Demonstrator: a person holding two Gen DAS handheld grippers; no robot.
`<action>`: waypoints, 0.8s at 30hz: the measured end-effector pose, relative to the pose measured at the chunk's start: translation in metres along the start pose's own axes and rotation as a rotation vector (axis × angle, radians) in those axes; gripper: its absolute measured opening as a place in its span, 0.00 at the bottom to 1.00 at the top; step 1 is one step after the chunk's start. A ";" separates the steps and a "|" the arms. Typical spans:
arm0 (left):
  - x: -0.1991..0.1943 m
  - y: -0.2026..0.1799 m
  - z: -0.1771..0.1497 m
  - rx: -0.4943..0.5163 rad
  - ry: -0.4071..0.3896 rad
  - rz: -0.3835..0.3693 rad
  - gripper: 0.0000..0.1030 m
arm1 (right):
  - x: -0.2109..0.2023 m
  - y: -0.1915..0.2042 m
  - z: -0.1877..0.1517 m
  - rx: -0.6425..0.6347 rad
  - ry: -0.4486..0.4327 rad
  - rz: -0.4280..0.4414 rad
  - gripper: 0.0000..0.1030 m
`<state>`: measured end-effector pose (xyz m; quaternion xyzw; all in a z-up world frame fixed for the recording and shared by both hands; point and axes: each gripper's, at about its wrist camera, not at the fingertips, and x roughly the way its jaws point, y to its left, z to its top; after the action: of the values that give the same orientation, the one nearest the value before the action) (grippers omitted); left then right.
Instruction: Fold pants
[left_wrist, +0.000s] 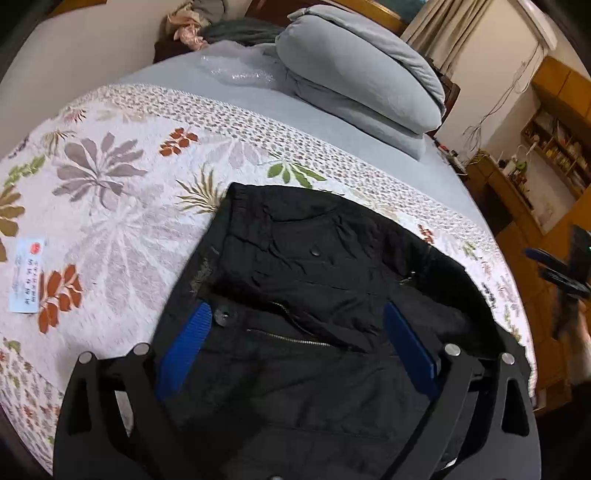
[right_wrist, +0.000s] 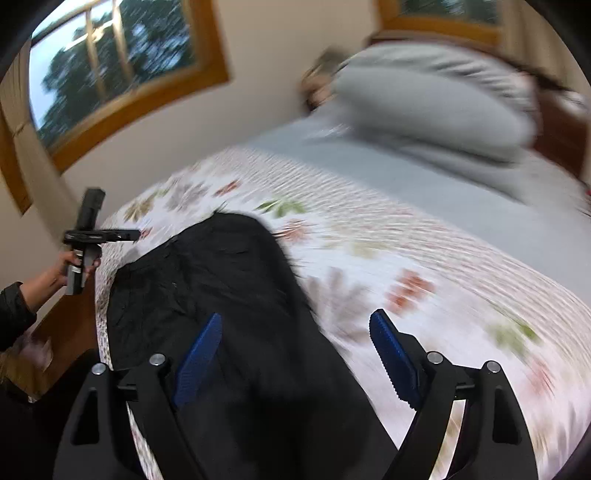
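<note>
Black pants (left_wrist: 314, 280) lie bunched on the floral bedspread (left_wrist: 122, 206), with the zipper and waist button facing up. My left gripper (left_wrist: 297, 319) is open, its blue fingers (left_wrist: 188, 343) spread above the waist area, holding nothing. In the right wrist view the pants (right_wrist: 221, 288) lie at the left of the bedspread (right_wrist: 424, 273). My right gripper (right_wrist: 295, 328) is open and empty above the pants' right edge; this view is motion-blurred. The left gripper (right_wrist: 88, 236) shows there held in a hand at the far left.
Grey pillows (left_wrist: 362, 77) are stacked at the head of the bed on a grey sheet (left_wrist: 332, 133). A white label (left_wrist: 26, 273) lies on the bedspread at left. Wooden shelves (left_wrist: 554, 147) stand to the right. A window (right_wrist: 110, 62) is on the wall.
</note>
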<state>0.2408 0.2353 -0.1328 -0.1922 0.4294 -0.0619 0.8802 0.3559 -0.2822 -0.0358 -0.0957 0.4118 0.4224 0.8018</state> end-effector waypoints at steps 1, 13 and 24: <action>0.001 0.001 0.001 -0.008 0.007 0.004 0.92 | 0.029 0.003 0.014 -0.007 0.041 0.014 0.79; 0.009 0.008 -0.010 0.012 0.040 0.109 0.92 | 0.184 0.034 0.055 -0.150 0.343 -0.007 0.64; 0.003 -0.013 -0.022 0.112 0.072 0.114 0.92 | 0.215 0.016 0.057 -0.154 0.417 -0.143 0.50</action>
<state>0.2262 0.2163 -0.1423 -0.1153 0.4670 -0.0424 0.8757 0.4422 -0.1153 -0.1551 -0.2704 0.5273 0.3659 0.7176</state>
